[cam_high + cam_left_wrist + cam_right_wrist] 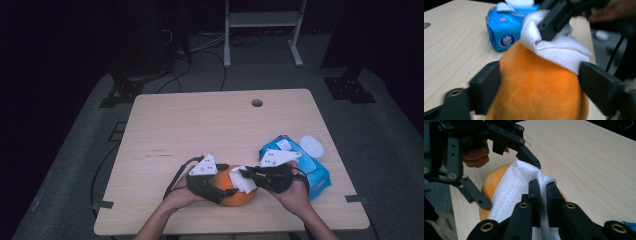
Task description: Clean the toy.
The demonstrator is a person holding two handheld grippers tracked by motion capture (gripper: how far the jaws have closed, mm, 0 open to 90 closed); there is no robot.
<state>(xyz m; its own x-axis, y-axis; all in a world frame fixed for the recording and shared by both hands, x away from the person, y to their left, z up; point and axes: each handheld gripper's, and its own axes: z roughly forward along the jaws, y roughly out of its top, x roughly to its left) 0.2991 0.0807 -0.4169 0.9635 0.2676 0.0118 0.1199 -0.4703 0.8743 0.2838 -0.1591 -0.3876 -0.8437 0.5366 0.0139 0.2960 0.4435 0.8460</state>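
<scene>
Pretty dim room overall, with the light-wood table [210, 120] as the only bright spot; it has a round cable hole [257, 103] near the far edge. Grey carpet floor [75, 150] all around, black cables [200, 55] snaking behind, a white metal rack [262, 25] at the back, and dark stand bases [348, 87] on either side.

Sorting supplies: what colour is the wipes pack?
Bright blue wipes pack with a white lid, clearest in the left gripper view.

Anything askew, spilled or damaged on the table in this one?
Nothing stands out. The left gripper grips the orange plush ball, the right gripper pinches a white wipe draped on it, and the blue wipes pack lies intact beside them.
</scene>
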